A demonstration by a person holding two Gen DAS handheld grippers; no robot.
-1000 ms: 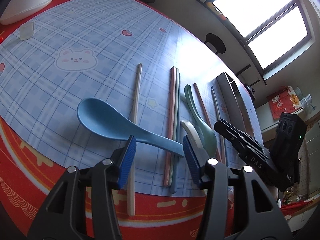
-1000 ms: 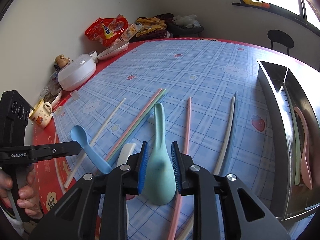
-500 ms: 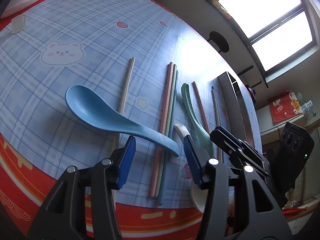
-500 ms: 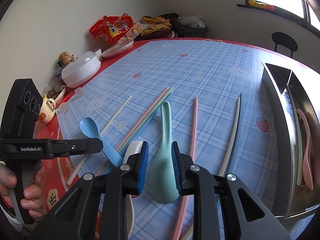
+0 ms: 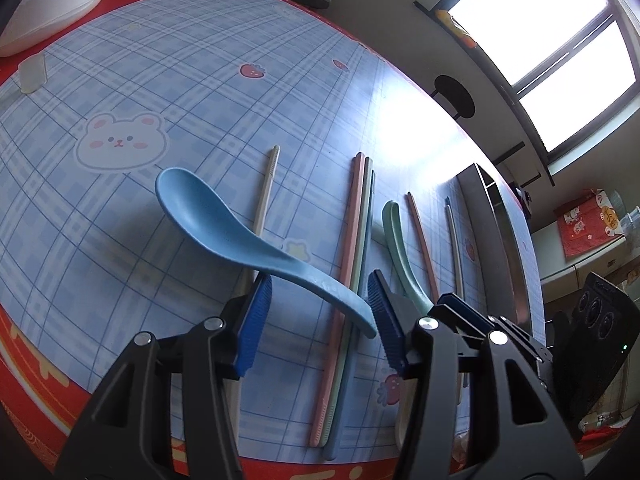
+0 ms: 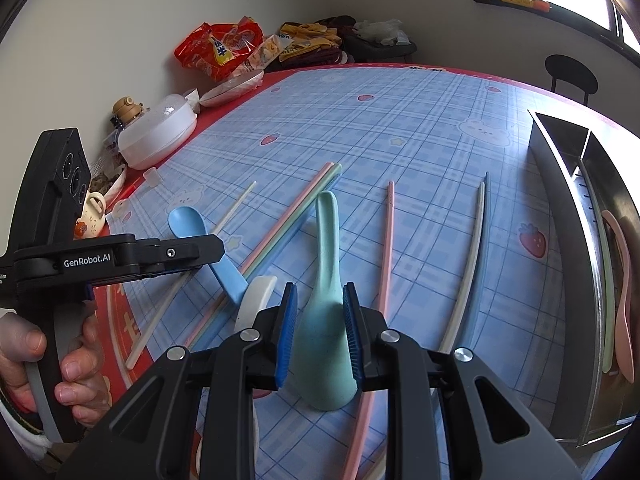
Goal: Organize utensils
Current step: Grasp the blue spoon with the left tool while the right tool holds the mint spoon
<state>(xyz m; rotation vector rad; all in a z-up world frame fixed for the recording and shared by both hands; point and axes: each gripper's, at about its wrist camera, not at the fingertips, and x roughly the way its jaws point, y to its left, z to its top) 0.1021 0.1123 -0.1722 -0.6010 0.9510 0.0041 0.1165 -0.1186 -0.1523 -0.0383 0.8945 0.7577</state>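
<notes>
Since a second ago the left gripper [image 5: 318, 322] has moved in around the blue spoon [image 5: 240, 236], fingers spread, not yet grasping. The right gripper [image 6: 319, 334] stays clenched on the green spoon [image 6: 326, 280]; both spoons should go right, to the metal tray [image 6: 568, 216].

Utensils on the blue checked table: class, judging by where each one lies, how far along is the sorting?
Done: a pink spoon and a pale green chopstick lie in the metal tray.
In hand: the right gripper brackets the green spoon; the left gripper, open, straddles the blue spoon.
Left: a white spoon and loose chopsticks on the table.
</notes>
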